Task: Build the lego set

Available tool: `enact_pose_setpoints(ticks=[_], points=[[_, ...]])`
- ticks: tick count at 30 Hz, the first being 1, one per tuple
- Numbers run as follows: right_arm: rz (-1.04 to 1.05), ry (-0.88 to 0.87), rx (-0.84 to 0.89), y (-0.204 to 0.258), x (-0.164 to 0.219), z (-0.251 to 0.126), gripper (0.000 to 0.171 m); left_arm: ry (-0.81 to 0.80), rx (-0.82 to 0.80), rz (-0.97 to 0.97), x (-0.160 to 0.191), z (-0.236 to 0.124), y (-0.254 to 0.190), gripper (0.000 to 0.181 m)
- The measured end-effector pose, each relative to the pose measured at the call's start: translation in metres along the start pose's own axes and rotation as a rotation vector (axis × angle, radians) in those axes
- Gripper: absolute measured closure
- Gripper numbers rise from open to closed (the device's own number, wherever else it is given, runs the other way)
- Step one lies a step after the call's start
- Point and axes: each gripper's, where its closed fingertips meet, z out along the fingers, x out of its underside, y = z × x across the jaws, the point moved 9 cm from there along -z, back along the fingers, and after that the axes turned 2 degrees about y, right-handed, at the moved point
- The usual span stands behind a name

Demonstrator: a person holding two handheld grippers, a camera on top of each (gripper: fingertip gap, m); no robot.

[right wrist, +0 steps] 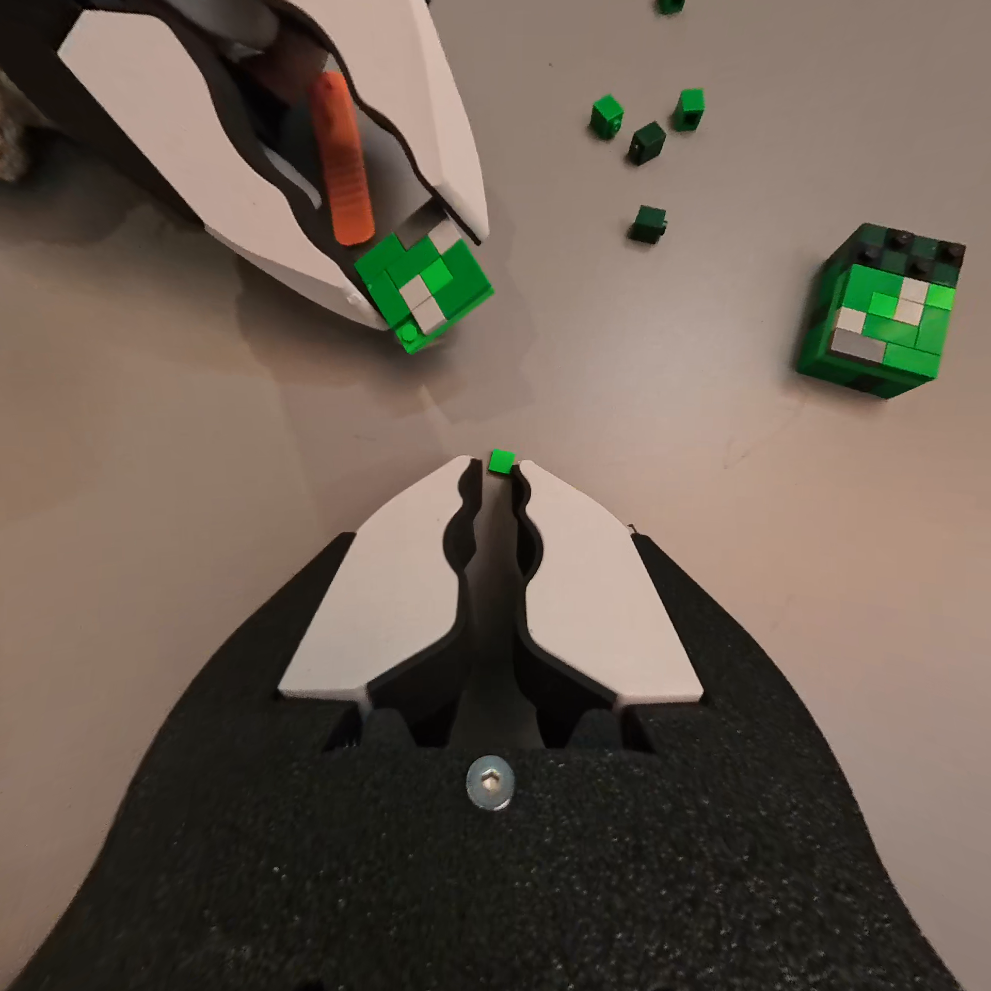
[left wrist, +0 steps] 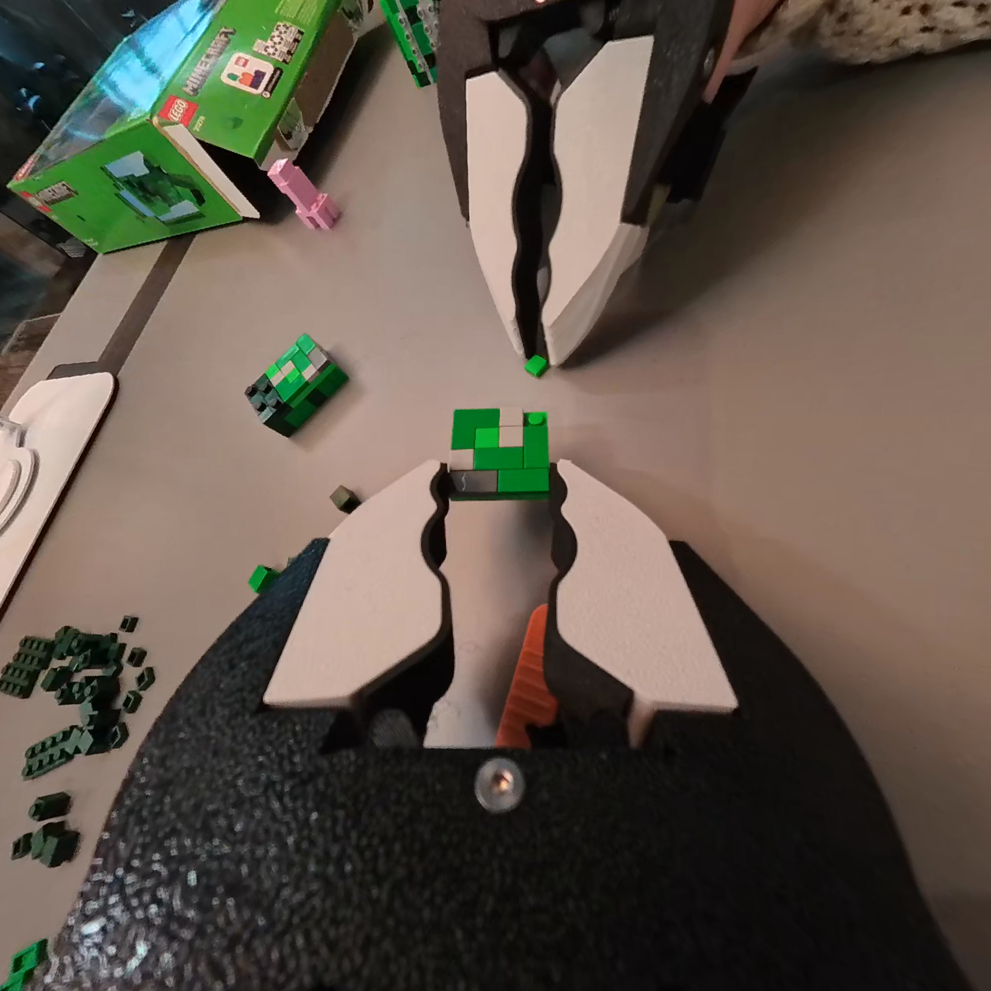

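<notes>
My left gripper point(left wrist: 498, 474) was clamped on the green panel point(left wrist: 501, 450). Just past the panel's bare stud, my right gripper point(right wrist: 496, 469) sat nearly closed around a tiny green tile point(right wrist: 501, 461). Couldn't tell if it was pinched. It could've easily flicked away. The finished cube point(right wrist: 885, 316) was off to the side.

Left gripper point(left wrist: 498, 472) and right gripper point(right wrist: 496, 469): rough black speckled bodies, white curved fingers point(right wrist: 590, 590) with wavy black inner edges, a silver screw point(right wrist: 489, 788) at each base. Speckled fuzzy sleeve point(left wrist: 885, 27) behind.
</notes>
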Motion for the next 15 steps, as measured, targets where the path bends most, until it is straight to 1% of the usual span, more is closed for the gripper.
enact_pose_setpoints(ticks=[5, 7, 11, 12, 13, 15], points=[[0.002, -0.008, 0.003, 0.001, -0.002, 0.002, 0.159, 0.009, -0.002, 0.008, 0.000, 0.001, 0.000, 0.146], [0.002, -0.001, 0.015, 0.001, -0.002, 0.002, 0.163, 0.010, -0.003, 0.006, 0.000, 0.001, 0.000, 0.146], [-0.038, 0.000, 0.029, 0.003, -0.005, 0.002, 0.164, 0.011, 0.002, 0.003, 0.000, 0.001, 0.000, 0.146], [-0.057, -0.025, 0.023, 0.005, -0.007, 0.000, 0.165, 0.013, 0.011, 0.000, 0.000, 0.001, -0.001, 0.146], [-0.080, -0.066, 0.007, 0.008, -0.010, -0.002, 0.171, 0.015, 0.032, -0.008, 0.000, 0.001, -0.001, 0.146], [-0.123, -0.142, -0.067, 0.017, -0.017, -0.006, 0.171, 0.020, 0.081, -0.039, 0.000, 0.000, -0.002, 0.146]])
